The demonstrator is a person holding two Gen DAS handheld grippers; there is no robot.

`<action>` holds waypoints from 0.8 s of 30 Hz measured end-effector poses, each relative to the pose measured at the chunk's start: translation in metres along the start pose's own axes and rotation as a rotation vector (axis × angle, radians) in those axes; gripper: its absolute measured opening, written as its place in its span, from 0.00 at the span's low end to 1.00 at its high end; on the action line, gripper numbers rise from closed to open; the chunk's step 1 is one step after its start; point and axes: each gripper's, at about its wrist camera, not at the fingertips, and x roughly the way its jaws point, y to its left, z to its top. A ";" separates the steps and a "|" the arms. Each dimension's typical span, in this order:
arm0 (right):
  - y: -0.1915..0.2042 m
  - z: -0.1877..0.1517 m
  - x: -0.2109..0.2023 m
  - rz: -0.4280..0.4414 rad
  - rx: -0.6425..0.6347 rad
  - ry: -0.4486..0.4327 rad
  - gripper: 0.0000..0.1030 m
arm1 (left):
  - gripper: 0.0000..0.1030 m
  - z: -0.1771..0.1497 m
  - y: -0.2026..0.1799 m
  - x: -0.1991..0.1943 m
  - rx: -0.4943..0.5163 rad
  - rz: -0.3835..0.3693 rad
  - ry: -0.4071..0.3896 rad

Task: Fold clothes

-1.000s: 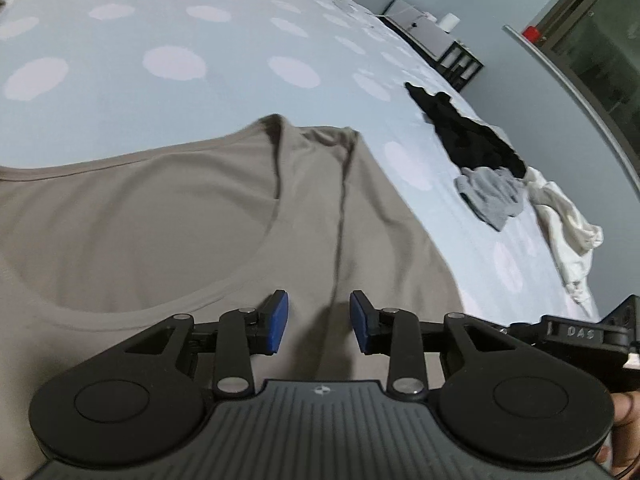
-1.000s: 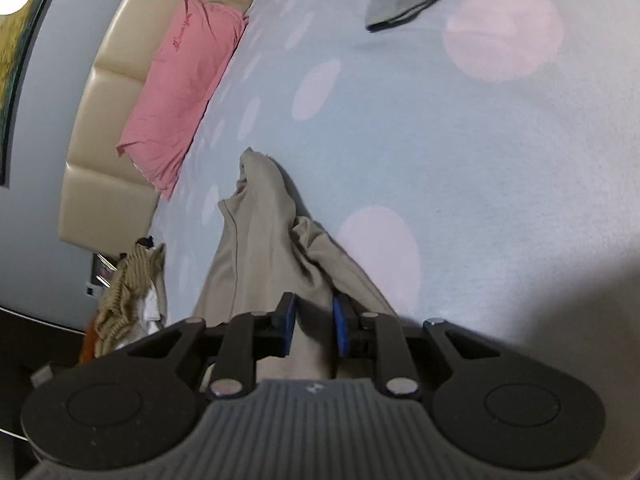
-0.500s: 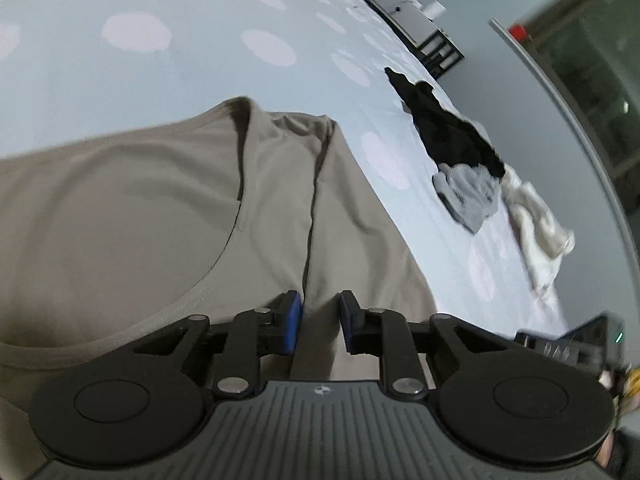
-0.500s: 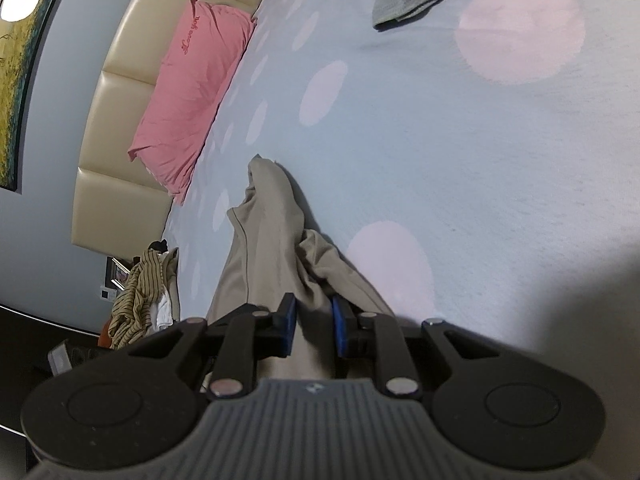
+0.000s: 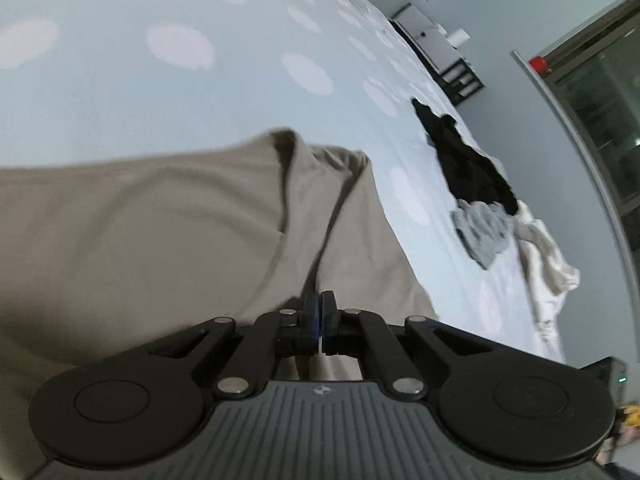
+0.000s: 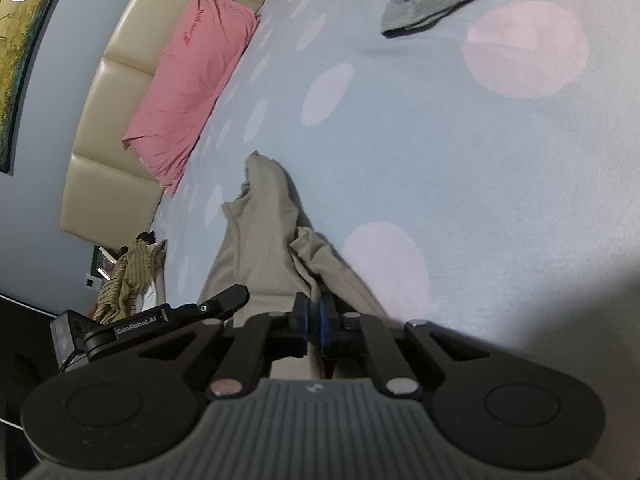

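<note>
A taupe T-shirt [image 5: 140,240] lies spread on the dotted pale-blue bed sheet [image 5: 200,92], neckline toward the left. My left gripper [image 5: 320,300] is closing its jaws onto a raised ridge of the shirt near the shoulder, and the blue pads are pressed together on the cloth. In the right wrist view the same shirt [image 6: 260,248] runs away in a narrow bunched strip. My right gripper [image 6: 313,304] is closing on a fold of it, with fabric pinched between the pads. Part of the left gripper's body [image 6: 160,320] shows at the lower left.
A black garment [image 5: 468,172], a grey one [image 5: 484,232] and a white one [image 5: 548,264] lie heaped at the bed's right edge. A pink pillow [image 6: 192,76] leans on the cream headboard [image 6: 100,128]. Striped clothes [image 6: 128,276] are piled beside the bed.
Both grippers went from partly open to shut on the shirt. The left gripper slid along the fabric, and a ridge of cloth has been gathered between its pads.
</note>
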 end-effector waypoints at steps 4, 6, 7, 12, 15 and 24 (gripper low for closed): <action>0.007 -0.006 0.004 -0.011 -0.051 0.022 0.05 | 0.00 -0.001 0.009 0.006 -0.001 0.028 0.032; 0.005 -0.008 0.007 -0.032 -0.054 0.024 0.04 | 0.00 -0.001 0.010 0.009 0.004 0.016 0.031; 0.003 -0.009 0.008 -0.033 -0.045 0.022 0.04 | 0.00 0.000 0.010 0.009 0.008 0.012 0.025; 0.006 -0.005 0.002 -0.051 -0.073 0.001 0.06 | 0.05 -0.001 0.009 0.003 0.002 0.008 0.010; 0.008 -0.004 -0.005 -0.050 -0.068 -0.001 0.23 | 0.17 -0.011 0.007 -0.022 0.033 0.023 -0.016; 0.041 -0.052 -0.043 -0.014 -0.234 0.100 0.27 | 0.19 -0.116 0.013 -0.127 0.101 0.033 -0.010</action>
